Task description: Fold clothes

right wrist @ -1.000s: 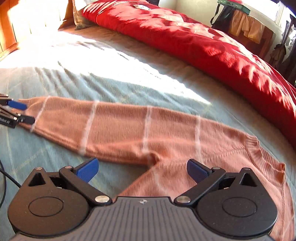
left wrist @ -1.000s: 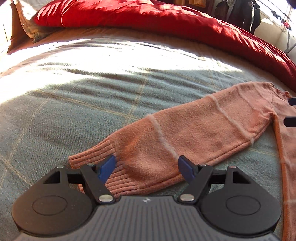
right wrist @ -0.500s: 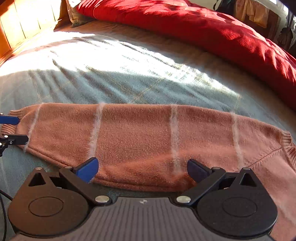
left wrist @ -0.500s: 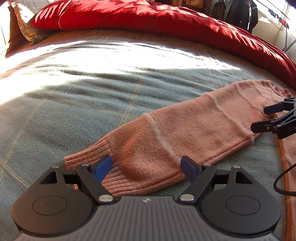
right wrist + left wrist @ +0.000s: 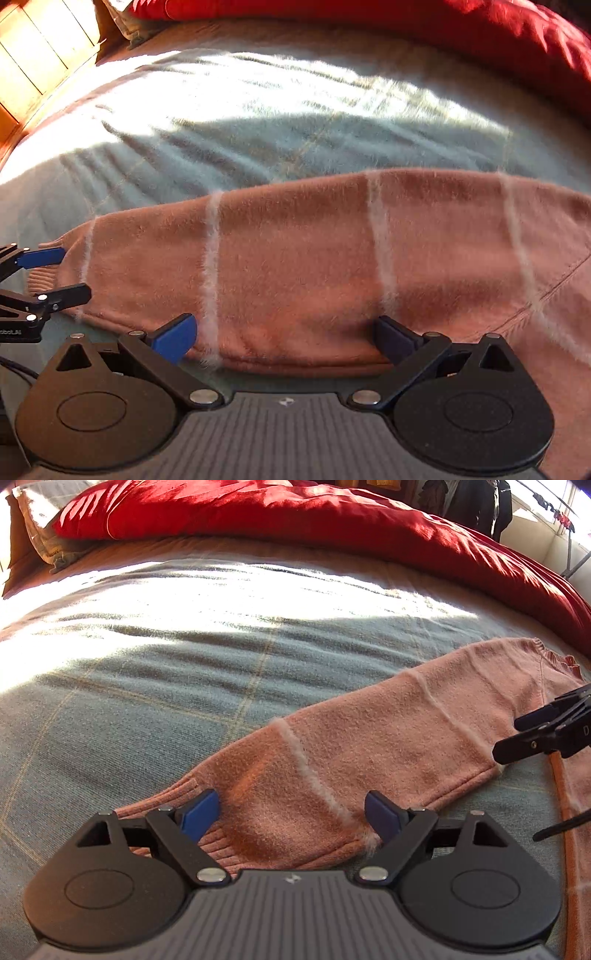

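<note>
Salmon-pink knitted sweater with thin pale stripes lies flat on a grey-green blanket with faint tan check lines. One long sleeve stretches straight out across the blanket; ribbed cuff at the far left end of the sleeve, shoulder and neck edge toward the right. In the right wrist view the same sleeve runs left to right across the frame, three pale stripes crossing it, body of the garment continuing off the right edge.

Left gripper sits low over the cuff end, blue-tipped fingers spread wide to either side of the sleeve, nothing pinched between them. Whether the tips touch the knit cannot be told.

Right gripper is near the sleeve's lower hem toward the armpit, its fingers likewise spread wide, with sleeve fabric lying between them ungripped. In the left wrist view, its black fingers show at the right edge, above the underarm seam.

Strong sunlight bands the blanket beyond the sweater. A rumpled red duvet lies along the far side of the bed. Wooden panelling shows at upper left of the right wrist view.
</note>
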A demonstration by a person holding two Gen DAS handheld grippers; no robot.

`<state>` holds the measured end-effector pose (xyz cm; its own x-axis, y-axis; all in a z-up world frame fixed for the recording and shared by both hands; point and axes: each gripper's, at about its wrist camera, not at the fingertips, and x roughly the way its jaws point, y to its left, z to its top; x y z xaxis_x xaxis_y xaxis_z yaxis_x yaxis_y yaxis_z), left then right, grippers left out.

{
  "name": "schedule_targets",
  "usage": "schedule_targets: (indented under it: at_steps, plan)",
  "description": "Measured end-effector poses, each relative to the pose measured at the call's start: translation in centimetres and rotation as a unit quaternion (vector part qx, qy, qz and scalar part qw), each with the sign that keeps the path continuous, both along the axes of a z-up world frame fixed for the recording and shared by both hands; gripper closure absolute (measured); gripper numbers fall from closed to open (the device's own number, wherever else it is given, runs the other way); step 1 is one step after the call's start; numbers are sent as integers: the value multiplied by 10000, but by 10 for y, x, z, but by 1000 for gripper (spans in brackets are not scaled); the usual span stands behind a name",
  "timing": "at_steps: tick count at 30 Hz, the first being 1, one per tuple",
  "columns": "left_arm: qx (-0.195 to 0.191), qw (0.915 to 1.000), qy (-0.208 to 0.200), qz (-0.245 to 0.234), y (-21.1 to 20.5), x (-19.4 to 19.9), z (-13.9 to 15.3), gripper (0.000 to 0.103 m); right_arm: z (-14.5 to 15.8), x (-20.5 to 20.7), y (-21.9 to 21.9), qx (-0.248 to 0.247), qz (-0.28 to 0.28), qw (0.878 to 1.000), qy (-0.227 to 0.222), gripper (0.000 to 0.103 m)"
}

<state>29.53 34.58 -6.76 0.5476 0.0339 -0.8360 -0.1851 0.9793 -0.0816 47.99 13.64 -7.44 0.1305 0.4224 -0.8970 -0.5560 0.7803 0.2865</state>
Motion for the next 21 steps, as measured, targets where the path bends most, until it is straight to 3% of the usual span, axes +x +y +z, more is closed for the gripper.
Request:
schedule_targets:
  at_steps: [3, 6, 10, 15, 18, 21]
  plan:
    - [-30, 9999, -154, -58, 0, -3, 10, 17, 24, -2, -3, 498, 344, 9976, -337, 0]
    - [-137, 9993, -334, 27, 4, 1, 14, 17, 31, 17, 3, 222, 105, 9955, -920, 0]
    - [-437, 9989, -138, 92, 8, 4, 3, 17, 13, 39, 11, 44, -122, 9955, -941, 0]
    - [-122, 9998, -72, -145, 0, -5, -4, 17, -18, 49, 31, -253, -105, 9939, -1066, 0]
    - [-17, 9998, -216, -13, 5, -2, 5, 17, -19, 57, 45, -367, -39, 9911, -1280, 0]
    - [-92, 9992, -378, 96, 10, -2, 12, 17, -9, 62, 44, -270, -176, 9931, -1132, 0]
